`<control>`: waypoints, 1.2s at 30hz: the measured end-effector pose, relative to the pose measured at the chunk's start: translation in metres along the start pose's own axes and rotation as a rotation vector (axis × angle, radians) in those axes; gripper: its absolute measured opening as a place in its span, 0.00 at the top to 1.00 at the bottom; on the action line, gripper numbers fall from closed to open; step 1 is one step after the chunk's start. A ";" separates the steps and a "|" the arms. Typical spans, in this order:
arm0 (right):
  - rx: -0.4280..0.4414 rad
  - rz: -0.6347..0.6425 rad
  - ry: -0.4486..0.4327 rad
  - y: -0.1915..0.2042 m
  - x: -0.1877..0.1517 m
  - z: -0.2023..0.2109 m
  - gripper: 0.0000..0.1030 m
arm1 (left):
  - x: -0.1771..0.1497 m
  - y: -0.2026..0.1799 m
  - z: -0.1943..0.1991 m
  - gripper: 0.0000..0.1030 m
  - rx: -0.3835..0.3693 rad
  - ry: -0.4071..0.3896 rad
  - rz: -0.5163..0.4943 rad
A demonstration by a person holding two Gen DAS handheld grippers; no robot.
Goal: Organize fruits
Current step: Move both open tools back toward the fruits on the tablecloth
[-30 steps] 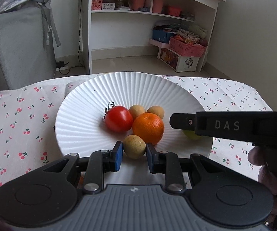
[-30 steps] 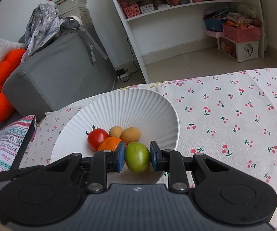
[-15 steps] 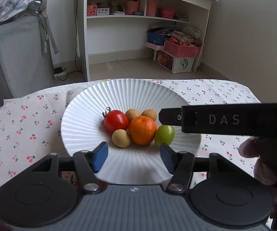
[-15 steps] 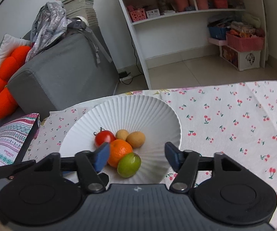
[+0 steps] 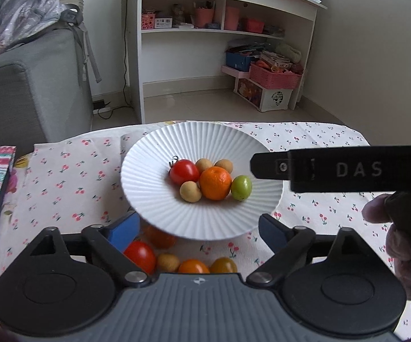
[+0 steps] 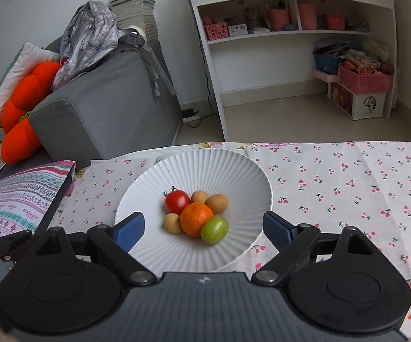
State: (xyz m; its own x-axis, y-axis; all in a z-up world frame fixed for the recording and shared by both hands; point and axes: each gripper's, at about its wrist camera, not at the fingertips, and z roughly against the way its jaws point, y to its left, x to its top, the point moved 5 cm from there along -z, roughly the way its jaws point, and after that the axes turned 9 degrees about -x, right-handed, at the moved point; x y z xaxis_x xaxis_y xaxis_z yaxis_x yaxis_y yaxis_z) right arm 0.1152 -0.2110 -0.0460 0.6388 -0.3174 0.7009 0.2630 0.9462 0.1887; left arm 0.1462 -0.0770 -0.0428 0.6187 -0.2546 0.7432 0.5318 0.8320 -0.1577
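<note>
- One white ribbed plate is set on the cherry-print cloth covering the worktop.
- Six fruits are counted on the plate, left to right: one red tomato; three small tan fruits, one in front and two at the back; one orange; one green fruit.
- All six are clustered near the plate's middle, touching or just beside each other.
- More fruits are seen on the cloth in front of the plate, partly hidden by the left claw: at least five, including one red tomato and one small tan fruit.
- Left claw: jaws wide apart and opening, nothing gripped; the plate's near rim lies between the fingertips, the cluster beyond them.
- Right claw: jaws wide apart and opening, nothing gripped; the green fruit lies between the fingertips, untouched.
</note>
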 end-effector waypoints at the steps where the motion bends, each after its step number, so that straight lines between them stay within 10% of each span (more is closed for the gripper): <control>1: -0.001 0.001 -0.001 0.001 0.000 0.003 0.11 | -0.001 0.000 0.003 0.16 0.005 0.000 0.000; 36: 0.028 0.098 0.092 0.019 -0.069 0.034 0.04 | -0.078 0.049 0.072 0.09 0.121 0.040 0.114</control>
State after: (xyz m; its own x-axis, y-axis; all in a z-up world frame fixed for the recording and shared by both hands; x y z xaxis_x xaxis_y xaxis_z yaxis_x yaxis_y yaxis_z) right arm 0.0514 -0.1691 -0.0680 0.7246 -0.2266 0.6509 0.1768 0.9739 0.1423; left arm 0.0825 0.0196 -0.0618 0.6946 -0.1729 0.6983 0.3851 0.9093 -0.1579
